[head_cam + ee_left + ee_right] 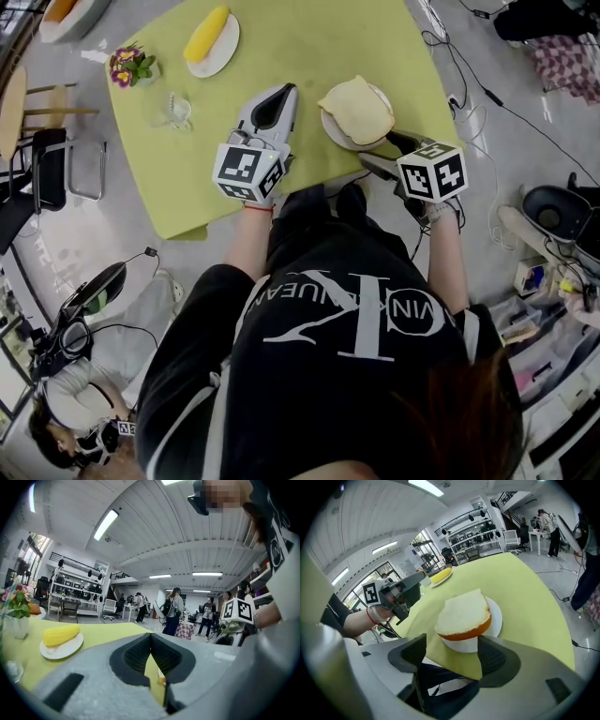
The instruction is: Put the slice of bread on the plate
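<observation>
- Right gripper view shows the slice of bread (464,616) lying flat on the small white plate (496,618), overhanging its near rim; by that the task looks as good as done.
- The right gripper (452,653) stands wide apart, its 2 jaws flanking the near side of the plate, with no pad pressing on bread or plate.
- What remains, I judge, is a clean exit: keep the jaws wide and draw back along their own line, lifting a little so neither pad catches the overhanging crust or the rim.
- Head view puts the plate (330,129) close to the near edge of the yellow-green table (309,47), so a nudge toward the person could push it off.
- The left gripper (278,98) has its jaws together on nothing and hovers over the table just beside the plate, out of the right gripper's way.
- Further back and well apart sit an ear of corn (206,34) on its own plate, a glass (175,111) and a small flower pot (131,66).
</observation>
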